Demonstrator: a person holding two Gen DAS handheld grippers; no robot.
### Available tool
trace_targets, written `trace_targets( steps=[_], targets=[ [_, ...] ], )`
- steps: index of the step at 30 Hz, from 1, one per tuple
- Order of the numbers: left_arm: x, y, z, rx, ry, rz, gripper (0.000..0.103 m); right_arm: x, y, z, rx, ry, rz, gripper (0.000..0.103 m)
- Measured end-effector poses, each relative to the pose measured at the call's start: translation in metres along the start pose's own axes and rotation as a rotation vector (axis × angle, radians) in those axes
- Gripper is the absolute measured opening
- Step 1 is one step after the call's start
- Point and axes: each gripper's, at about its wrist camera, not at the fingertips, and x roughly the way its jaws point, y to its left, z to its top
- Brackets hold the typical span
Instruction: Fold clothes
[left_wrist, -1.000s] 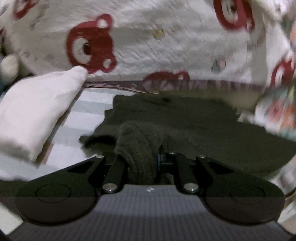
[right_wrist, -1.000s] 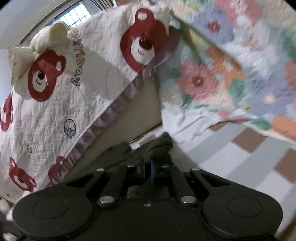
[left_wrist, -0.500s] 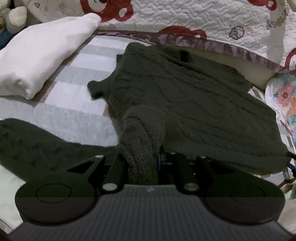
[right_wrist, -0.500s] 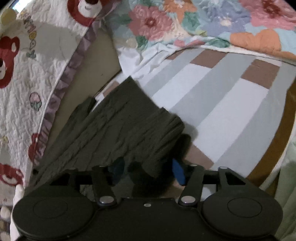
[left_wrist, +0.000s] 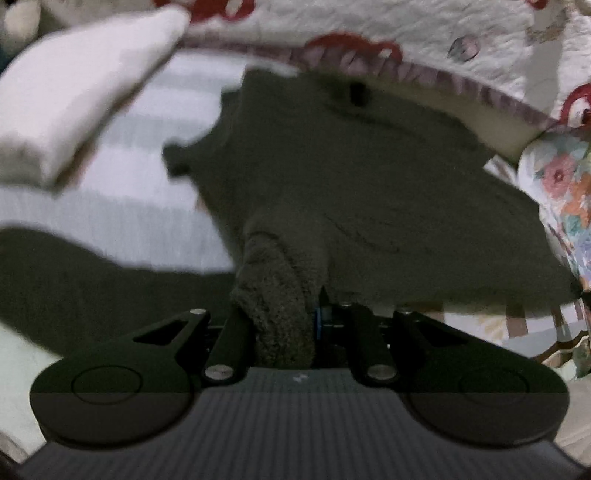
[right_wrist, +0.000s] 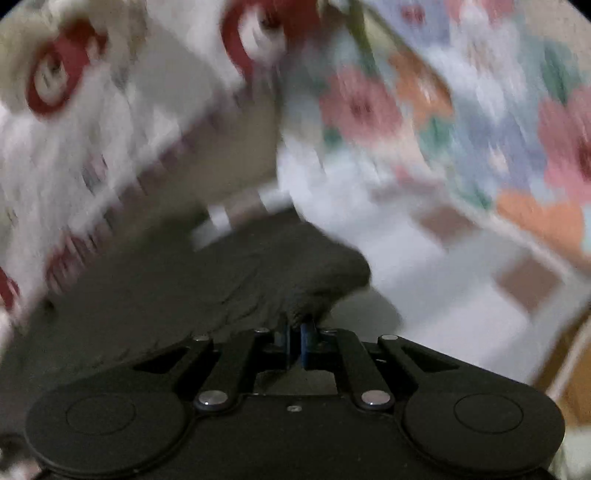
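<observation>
A dark green knitted sweater (left_wrist: 362, 192) lies spread on the striped bed sheet (left_wrist: 122, 192). My left gripper (left_wrist: 291, 314) is shut on a bunched fold of the sweater, which fills the space between the fingers. One sleeve (left_wrist: 62, 273) trails off to the left. In the right wrist view my right gripper (right_wrist: 295, 332) is shut on the sweater's edge (right_wrist: 306, 280), with the rest of the sweater (right_wrist: 147, 291) running off to the left. Both views are blurred.
A folded white garment (left_wrist: 70, 92) lies at the far left. A white quilt with red bears (left_wrist: 406, 33) hangs along the back; it also shows in the right wrist view (right_wrist: 103, 122). A floral quilt (right_wrist: 461, 110) lies at the right.
My right gripper has gone from open over the sweater's edge to shut on it and has lifted it. My left gripper stays shut on the sweater and has shifted slightly.
</observation>
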Motion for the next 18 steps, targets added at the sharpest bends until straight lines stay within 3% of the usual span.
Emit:
trace_targets(
  steps=[2,5,8,10,12,18],
  targets=[
    [0.001,0.003,-0.004,-0.039,0.012,0.01,0.014,0.002,-0.001,-0.017,-0.031,0.071,-0.039,0.006],
    [-0.007,0.002,-0.006,-0.034,0.004,0.011,0.02,0.001,-0.01,-0.02,0.015,0.099,-0.112,0.011],
    [-0.021,0.001,-0.005,-0.008,-0.011,0.022,0.034,-0.004,-0.015,-0.009,0.076,0.099,-0.176,0.021],
    [-0.035,0.002,-0.006,0.008,-0.03,0.038,0.045,-0.018,-0.005,-0.001,0.034,0.061,-0.209,0.026],
    [-0.048,0.005,-0.012,0.038,-0.024,0.063,0.046,-0.031,0.002,-0.001,-0.06,0.062,-0.173,0.037],
    [-0.071,0.033,-0.021,0.091,0.009,0.2,0.049,-0.054,0.025,0.006,-0.126,0.144,0.106,0.038]
  ],
)
